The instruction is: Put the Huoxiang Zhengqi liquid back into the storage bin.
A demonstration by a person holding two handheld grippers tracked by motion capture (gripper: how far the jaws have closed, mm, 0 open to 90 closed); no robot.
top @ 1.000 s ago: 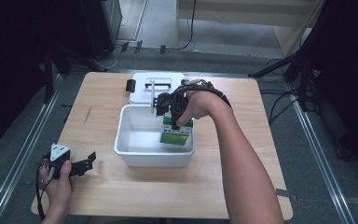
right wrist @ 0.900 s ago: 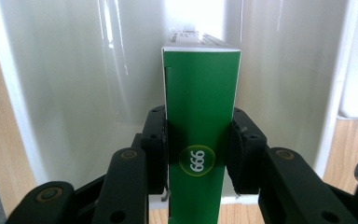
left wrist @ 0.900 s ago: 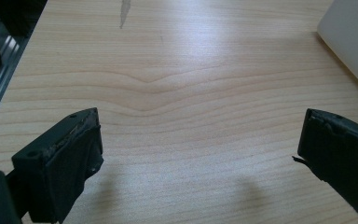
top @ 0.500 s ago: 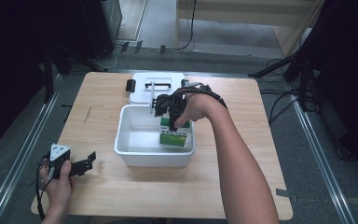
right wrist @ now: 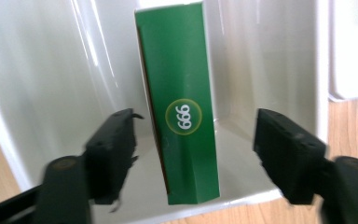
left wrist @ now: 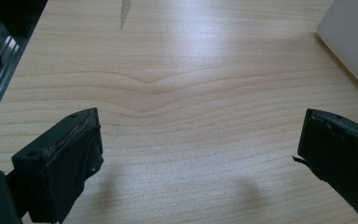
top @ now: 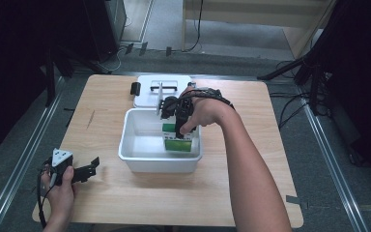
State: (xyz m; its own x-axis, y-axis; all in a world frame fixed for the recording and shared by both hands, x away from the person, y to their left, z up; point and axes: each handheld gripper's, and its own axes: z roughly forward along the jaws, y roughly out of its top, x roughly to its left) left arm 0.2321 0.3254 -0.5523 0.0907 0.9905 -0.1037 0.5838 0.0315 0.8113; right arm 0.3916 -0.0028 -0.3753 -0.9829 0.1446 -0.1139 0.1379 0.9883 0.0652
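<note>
Wooden table carries a white bin holding a green box. Right gripper hangs over it, jaws spread wide and apart from it. Left gripper gapes empty near the table's front-left corner.

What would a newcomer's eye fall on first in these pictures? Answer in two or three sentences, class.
First, the green box standing inside the white tub at the middle of the wooden table, framed between the open jaws of the right claw, which do not touch it. Next, the left claw, open and idle at the table's near-left corner.
</note>
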